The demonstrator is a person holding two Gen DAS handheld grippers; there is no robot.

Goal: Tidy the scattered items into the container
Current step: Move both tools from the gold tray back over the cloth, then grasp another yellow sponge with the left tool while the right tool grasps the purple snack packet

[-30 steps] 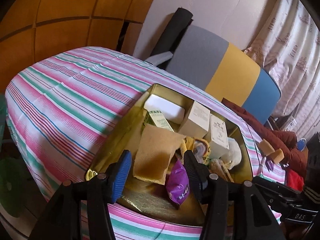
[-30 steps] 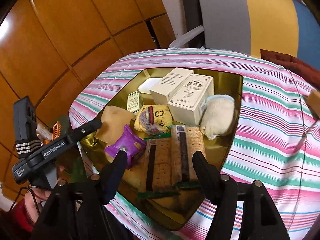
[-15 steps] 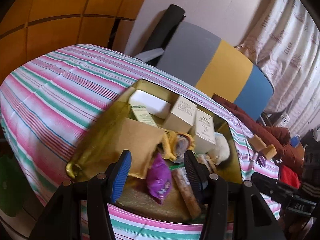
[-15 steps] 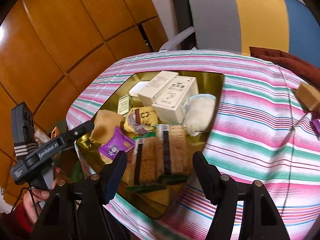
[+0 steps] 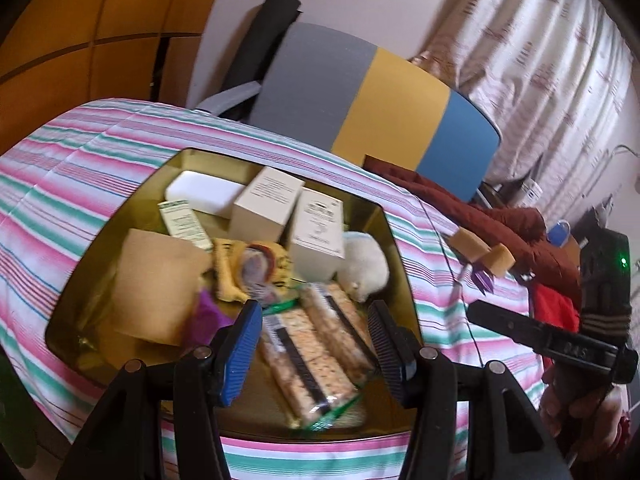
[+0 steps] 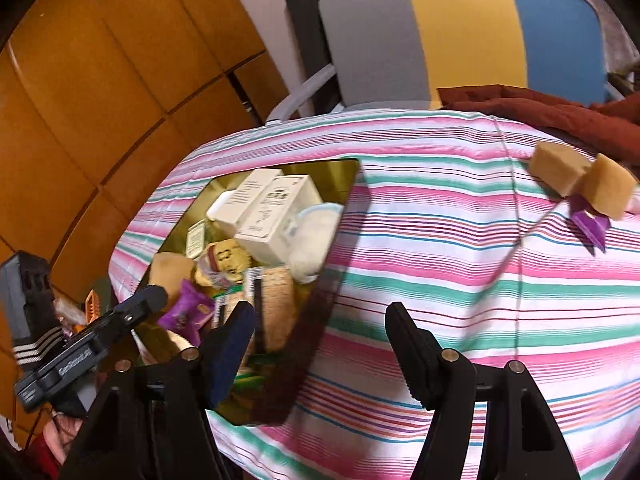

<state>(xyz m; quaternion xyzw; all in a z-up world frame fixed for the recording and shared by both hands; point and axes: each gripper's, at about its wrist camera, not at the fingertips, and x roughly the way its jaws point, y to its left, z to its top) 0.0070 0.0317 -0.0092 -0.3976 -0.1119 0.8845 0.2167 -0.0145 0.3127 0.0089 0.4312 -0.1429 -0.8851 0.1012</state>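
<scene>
A gold tin tray (image 5: 394, 240) (image 6: 344, 184) sits on the striped tablecloth, filled with white boxes (image 5: 320, 232), cracker packs (image 5: 308, 344), a purple packet (image 6: 186, 310), a brown card (image 5: 156, 280) and a white cloth ball (image 5: 366, 264). Two tan sponges (image 6: 560, 168) (image 5: 472, 246) and a purple wrapper (image 6: 590, 226) lie on the cloth to the tray's right. My left gripper (image 5: 314, 344) is open and empty above the tray's near edge. My right gripper (image 6: 320, 350) is open and empty over the cloth at the tray's right edge.
A grey, yellow and blue chair (image 5: 372, 112) stands behind the table, with a dark red garment (image 5: 480, 216) draped at the right. Wooden wall panels (image 6: 100, 100) are at the left. A thin cord (image 6: 516, 240) runs across the cloth.
Both grippers have swung to the right. The right wrist view now takes in the sponges and open cloth; the left wrist view has shifted from the purple packet to over the cracker packs.
</scene>
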